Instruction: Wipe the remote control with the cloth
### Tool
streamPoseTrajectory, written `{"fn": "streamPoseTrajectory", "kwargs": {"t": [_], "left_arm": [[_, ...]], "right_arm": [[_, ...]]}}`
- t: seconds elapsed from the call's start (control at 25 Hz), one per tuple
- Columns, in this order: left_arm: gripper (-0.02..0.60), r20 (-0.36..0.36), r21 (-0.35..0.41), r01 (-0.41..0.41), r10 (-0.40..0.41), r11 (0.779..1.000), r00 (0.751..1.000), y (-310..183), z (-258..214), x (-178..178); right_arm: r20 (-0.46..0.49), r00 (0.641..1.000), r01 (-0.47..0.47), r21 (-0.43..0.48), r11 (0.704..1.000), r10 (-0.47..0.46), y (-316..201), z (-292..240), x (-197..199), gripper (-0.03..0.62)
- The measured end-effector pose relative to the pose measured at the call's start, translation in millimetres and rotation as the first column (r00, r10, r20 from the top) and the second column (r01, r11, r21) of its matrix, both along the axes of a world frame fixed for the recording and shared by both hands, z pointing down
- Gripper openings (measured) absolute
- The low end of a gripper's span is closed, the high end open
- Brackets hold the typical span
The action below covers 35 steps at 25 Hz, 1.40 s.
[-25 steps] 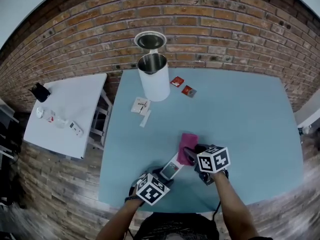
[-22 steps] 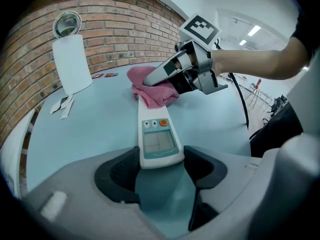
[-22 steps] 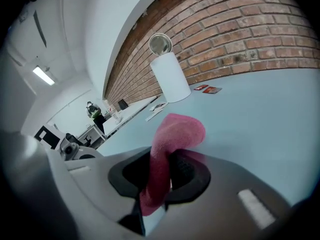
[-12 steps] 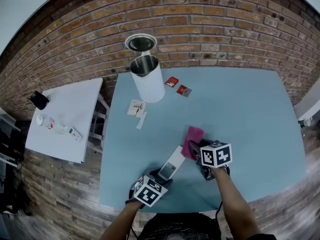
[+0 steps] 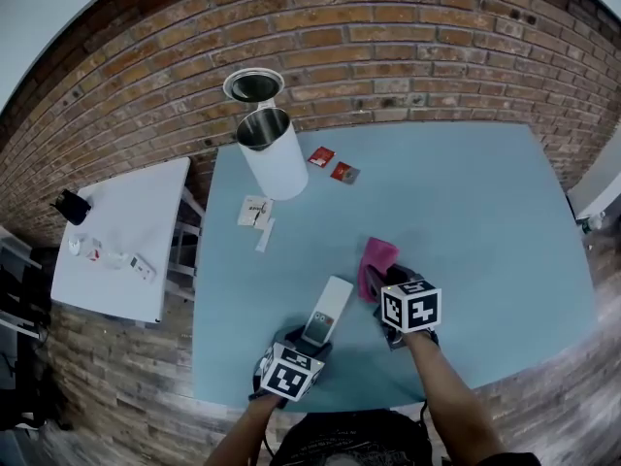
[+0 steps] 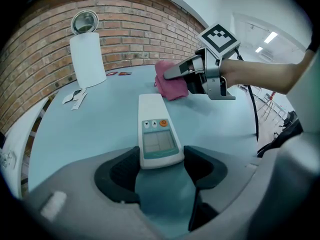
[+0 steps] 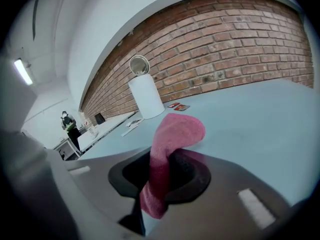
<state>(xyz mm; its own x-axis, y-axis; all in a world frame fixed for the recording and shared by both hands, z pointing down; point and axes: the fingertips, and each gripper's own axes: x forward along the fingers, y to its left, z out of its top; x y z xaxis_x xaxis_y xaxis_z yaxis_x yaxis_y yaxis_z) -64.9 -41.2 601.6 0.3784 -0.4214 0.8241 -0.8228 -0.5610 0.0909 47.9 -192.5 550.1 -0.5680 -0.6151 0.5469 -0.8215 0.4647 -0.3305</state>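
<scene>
The white remote control (image 5: 326, 310) lies on the blue table (image 5: 466, 212), screen up. Its near end sits between the pads of my left gripper (image 5: 312, 343), which is shut on it; the left gripper view shows the remote control (image 6: 155, 129) running away from the left gripper (image 6: 161, 166). My right gripper (image 5: 376, 278) is shut on a pink cloth (image 5: 375, 258) just right of the remote's far end, apart from it. In the right gripper view the cloth (image 7: 172, 134) stands up from the right gripper (image 7: 162, 176) and folds over. From the left gripper view the cloth (image 6: 170, 84) hangs at the right gripper (image 6: 169, 77).
A white cylindrical kettle (image 5: 270, 155) with its lid up stands at the table's far left. Two red sachets (image 5: 330, 165) and white paper packets (image 5: 254, 212) lie near it. A white side table (image 5: 116, 231) with small items stands to the left, and a brick wall (image 5: 388, 37) runs behind.
The right gripper has carried the pink cloth off the remote's far end to the right. The left gripper has kept its hold on the remote's near end.
</scene>
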Motion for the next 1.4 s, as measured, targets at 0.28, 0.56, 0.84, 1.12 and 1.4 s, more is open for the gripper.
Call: {"fn": "streamPoseTrajectory", "kwargs": {"t": [0.28,0.56,0.84,1.12,1.4], "left_arm": [[0.275,-0.006,0.010,0.001,-0.001,1.000,1.000,-3,1,1],[0.275,-0.010,0.012,0.012,-0.012,1.000,1.000,-3,4,0],[0.275,-0.009,-0.001,0.019,-0.019,1.000,1.000,-3,4,0],[0.275,-0.004,-0.010,0.026,-0.026,1.000,1.000,-2,0,0],[0.275,-0.002,-0.005,0.027,-0.027,1.000,1.000,-3,0,-1]], "right_arm": [[0.058,0.998,0.015,-0.029,0.999,-0.013,23,5,-21,0.077],[0.102,0.995,0.014,-0.062,0.998,-0.007,48,9,-27,0.077],[0.148,0.989,0.033,-0.096,0.995,-0.019,77,9,-39,0.077],[0.182,0.982,0.079,-0.107,0.991,-0.058,106,10,-59,0.077],[0.201,0.976,0.108,-0.130,0.986,-0.081,121,6,-63,0.077]]}}
